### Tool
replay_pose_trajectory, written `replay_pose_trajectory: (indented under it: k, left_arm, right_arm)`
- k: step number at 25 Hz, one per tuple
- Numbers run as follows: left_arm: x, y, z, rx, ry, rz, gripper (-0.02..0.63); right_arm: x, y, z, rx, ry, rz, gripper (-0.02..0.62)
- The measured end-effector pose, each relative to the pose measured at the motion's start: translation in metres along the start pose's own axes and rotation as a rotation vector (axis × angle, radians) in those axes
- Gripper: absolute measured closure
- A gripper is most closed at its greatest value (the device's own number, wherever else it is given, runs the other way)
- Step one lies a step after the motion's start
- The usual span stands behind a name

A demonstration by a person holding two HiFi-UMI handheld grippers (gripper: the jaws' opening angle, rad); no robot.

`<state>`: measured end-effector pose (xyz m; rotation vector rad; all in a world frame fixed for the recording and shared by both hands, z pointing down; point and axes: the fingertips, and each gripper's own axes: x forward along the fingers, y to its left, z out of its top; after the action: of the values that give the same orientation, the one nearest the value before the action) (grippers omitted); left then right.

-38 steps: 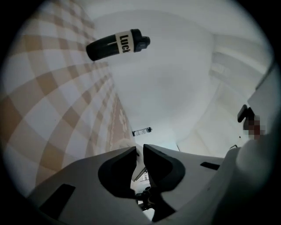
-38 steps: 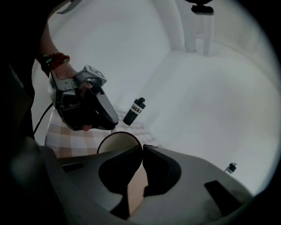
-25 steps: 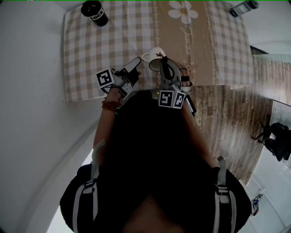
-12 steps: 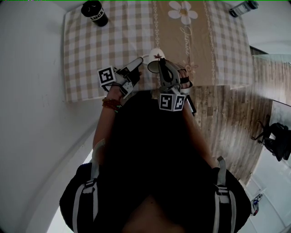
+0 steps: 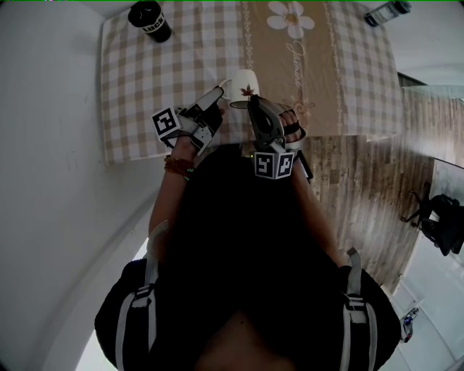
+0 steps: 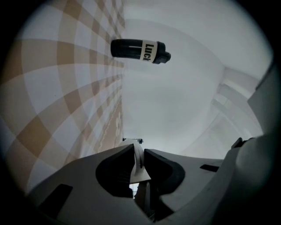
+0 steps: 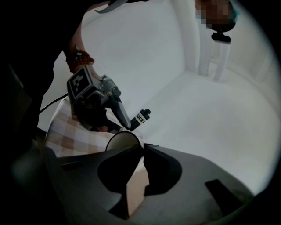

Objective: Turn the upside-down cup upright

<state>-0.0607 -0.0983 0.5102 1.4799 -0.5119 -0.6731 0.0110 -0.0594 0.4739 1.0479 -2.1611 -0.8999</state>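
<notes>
The white cup (image 5: 243, 85) with a leaf motif is held tilted above the checked tablecloth (image 5: 145, 72), near the table's front edge. My right gripper (image 5: 254, 103) is shut on its wall: in the right gripper view one jaw is inside the rim (image 7: 120, 141) and the other outside. From the left, my left gripper (image 5: 217, 93) reaches the cup's handle. Its jaws are closing, and in the left gripper view a thin white strip of the cup (image 6: 138, 160) is pinched between them. The left gripper (image 7: 125, 123) also shows just behind the cup.
A black bottle (image 5: 150, 19) stands at the table's far left corner, also seen in the left gripper view (image 6: 139, 49). A dark object (image 5: 388, 12) lies at the far right corner. White wall runs on the left, wooden floor (image 5: 362, 174) on the right.
The cup has shifted slightly farther from the person and turned, so its leaf motif now shows. The left gripper's tip has closed in on the cup's handle side.
</notes>
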Motion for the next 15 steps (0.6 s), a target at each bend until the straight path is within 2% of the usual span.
replay_pose_trajectory:
  k: [4,10,12,15]
  left_arm:
    - [0.003,-0.024,0.011,0.051,-0.085,-0.049,0.541]
    - [0.008,-0.060,0.004,0.121,-0.087,-0.121,0.548]
    - [0.010,-0.061,-0.001,0.108,-0.082,-0.125,0.551]
    - [0.007,-0.051,-0.004,0.020,-0.089,-0.125,0.551]
  right_arm:
    - [0.005,0.002,0.000,0.017,-0.015,0.001,0.549]
    - [0.018,-0.004,-0.007,0.052,0.033,-0.063,0.513]
    - [0.023,-0.006,-0.012,0.091,0.055,-0.059,0.519]
    - [0.025,-0.020,-0.015,0.131,0.069,-0.072,0.565]
